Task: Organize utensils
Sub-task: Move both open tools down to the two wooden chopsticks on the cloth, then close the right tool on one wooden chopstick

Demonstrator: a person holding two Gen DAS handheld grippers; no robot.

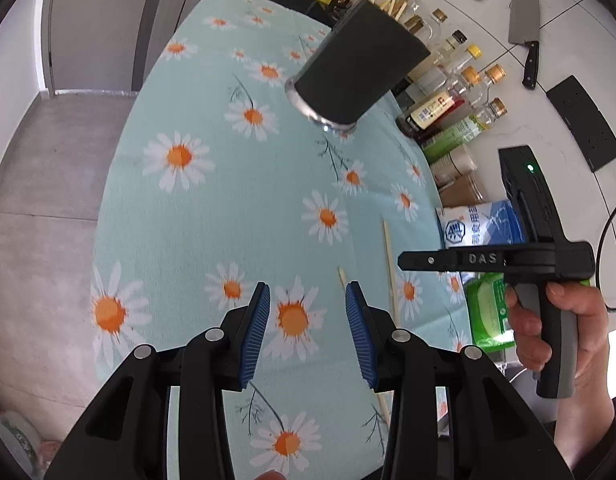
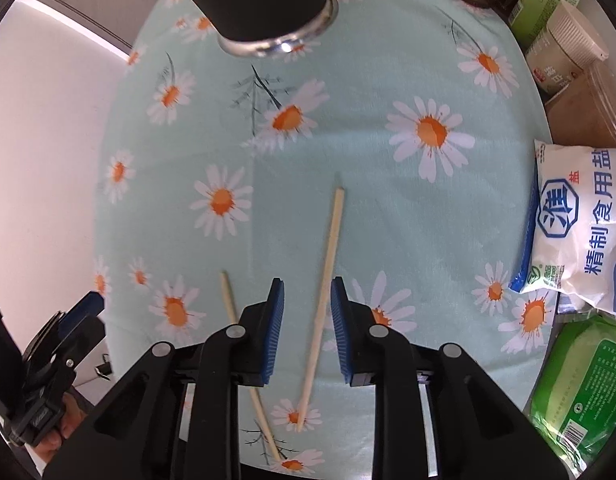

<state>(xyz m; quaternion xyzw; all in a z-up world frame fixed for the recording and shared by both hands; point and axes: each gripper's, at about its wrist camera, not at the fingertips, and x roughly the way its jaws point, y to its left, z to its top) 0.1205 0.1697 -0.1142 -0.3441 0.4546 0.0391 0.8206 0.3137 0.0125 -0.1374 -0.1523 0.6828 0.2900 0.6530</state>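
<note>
1. Left wrist view: our left claw hangs above the counter with its ribbed blue pads well apart and nothing between them, only a printed daisy below. Two chopsticks lie just right of it, the longer chopstick and the shorter chopstick peeking beside the right pad. The dark holder stands farther along the cloth, a matte black cylinder on a shiny metal base rim. A hand grips the right claw's grey handle off to the side.

2. Right wrist view: our right claw points steeply down over the longer chopstick, which runs up between the pads; the jaws are narrowed but not yet pressing, with gaps on both sides. The shorter chopstick lies just left of it, passing under the left finger.

3. To do this well, we judge we should centre the stick, drop until the pads flank it at cloth level, then close squarely.

4. The pale, thin, smooth wood could roll or slip on soft fabric; the ribbed pads should help.
</note>
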